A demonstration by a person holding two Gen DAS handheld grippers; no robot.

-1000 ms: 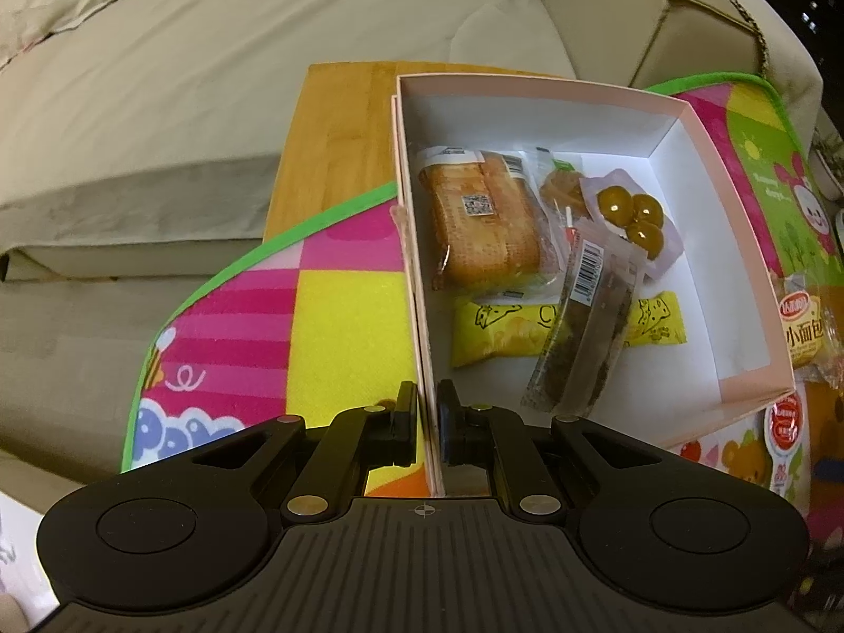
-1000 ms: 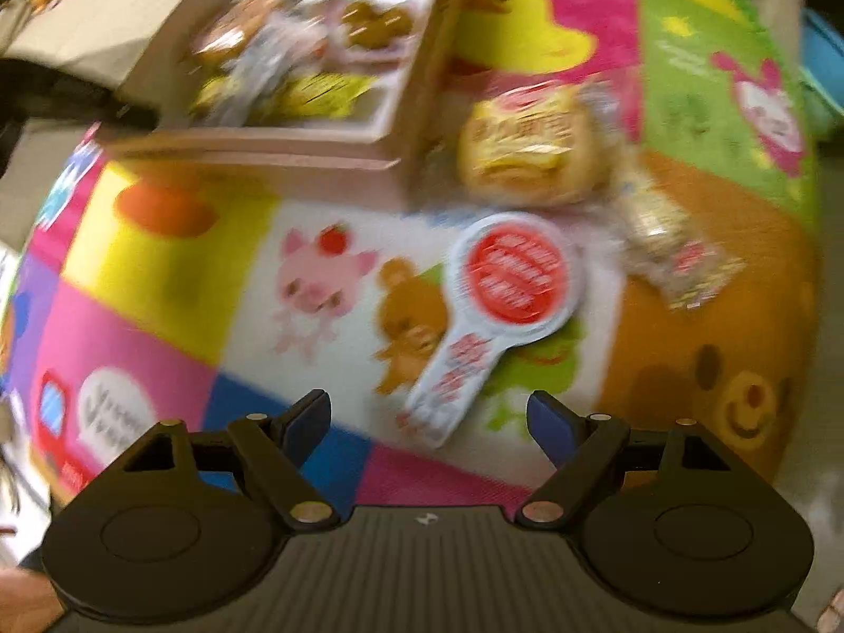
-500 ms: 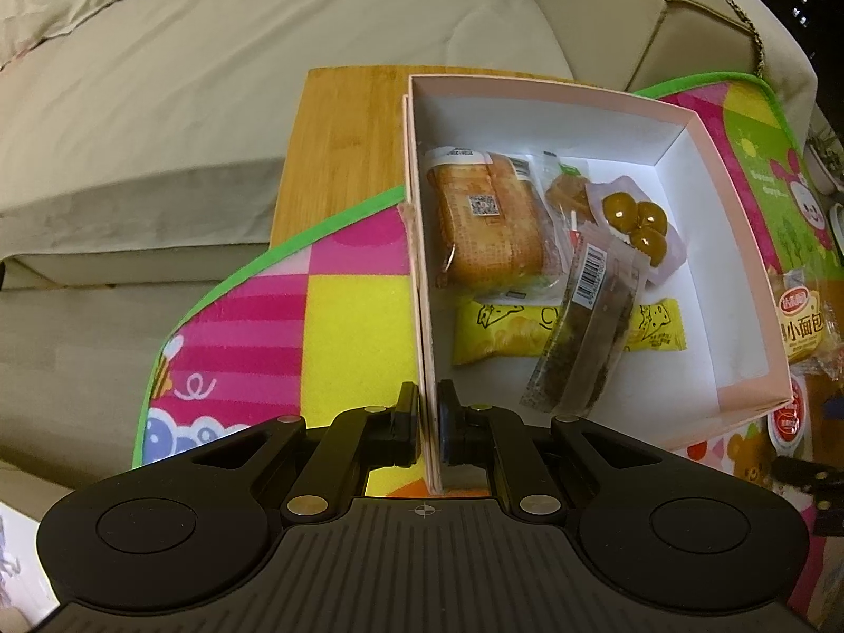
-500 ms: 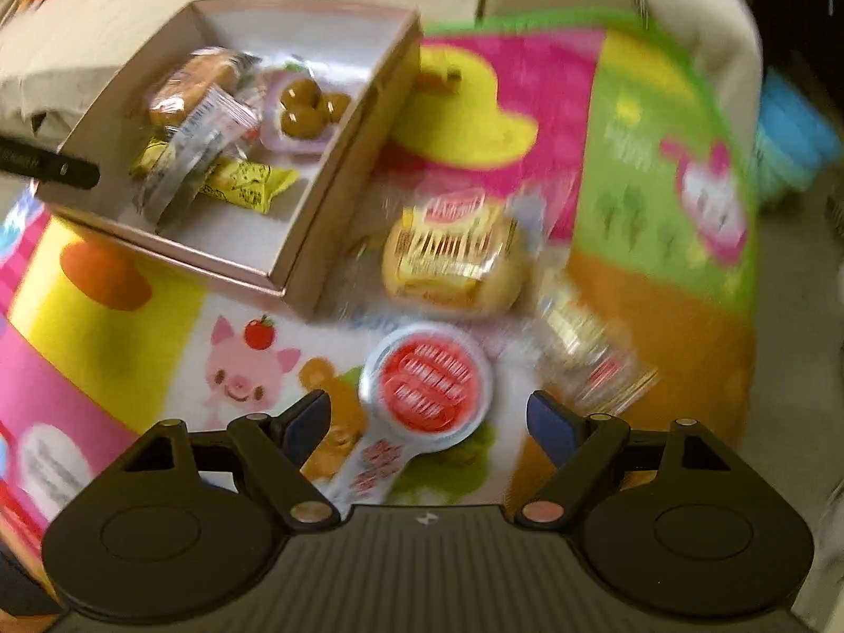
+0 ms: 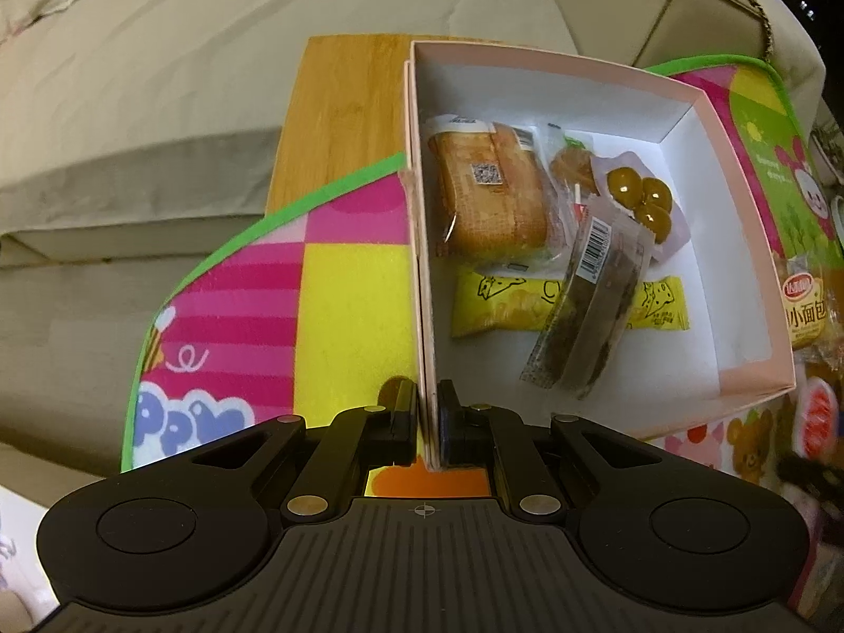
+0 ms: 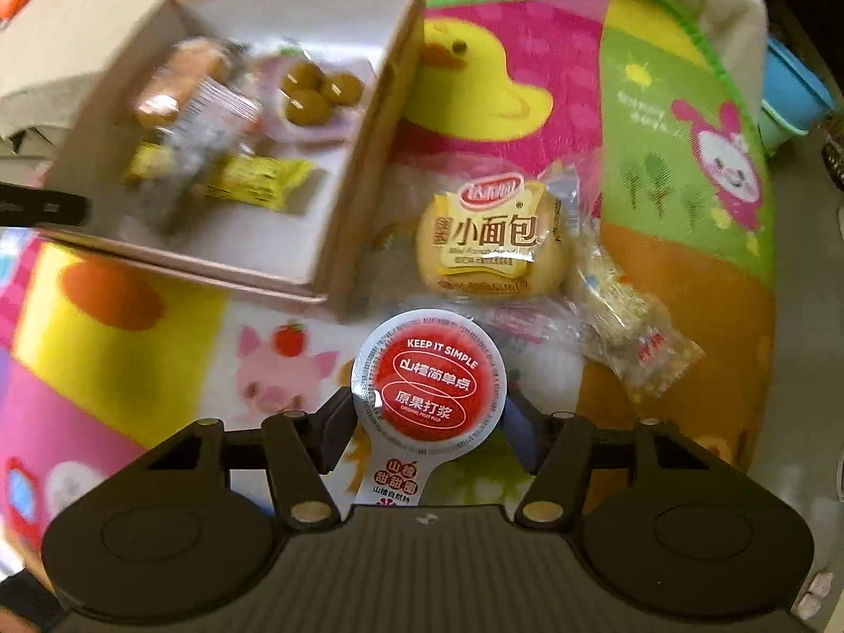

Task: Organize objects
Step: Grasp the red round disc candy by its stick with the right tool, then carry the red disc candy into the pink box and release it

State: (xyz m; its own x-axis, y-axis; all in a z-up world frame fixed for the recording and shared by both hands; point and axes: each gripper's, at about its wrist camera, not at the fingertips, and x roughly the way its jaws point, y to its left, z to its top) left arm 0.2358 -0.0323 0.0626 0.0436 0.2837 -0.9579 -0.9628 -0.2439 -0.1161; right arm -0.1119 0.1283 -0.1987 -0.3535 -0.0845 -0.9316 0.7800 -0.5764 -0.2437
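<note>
Box wall (image 5: 422, 285) pinched by left hand-held gripper (image 5: 428, 411), right hand-held gripper (image 6: 430, 422) around snack cup (image 6: 428, 375)

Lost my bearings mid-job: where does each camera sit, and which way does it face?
Left wrist: on the left gripper, looking along the box wall it clamps; only its own fingers show.
Right wrist: on the right gripper, looking down at the round red packet between its fingers.
Shared: box, bun packet, mat.

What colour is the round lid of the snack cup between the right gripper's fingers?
Red with white lettering, on the snack cup; clearest in the right wrist view.
</note>
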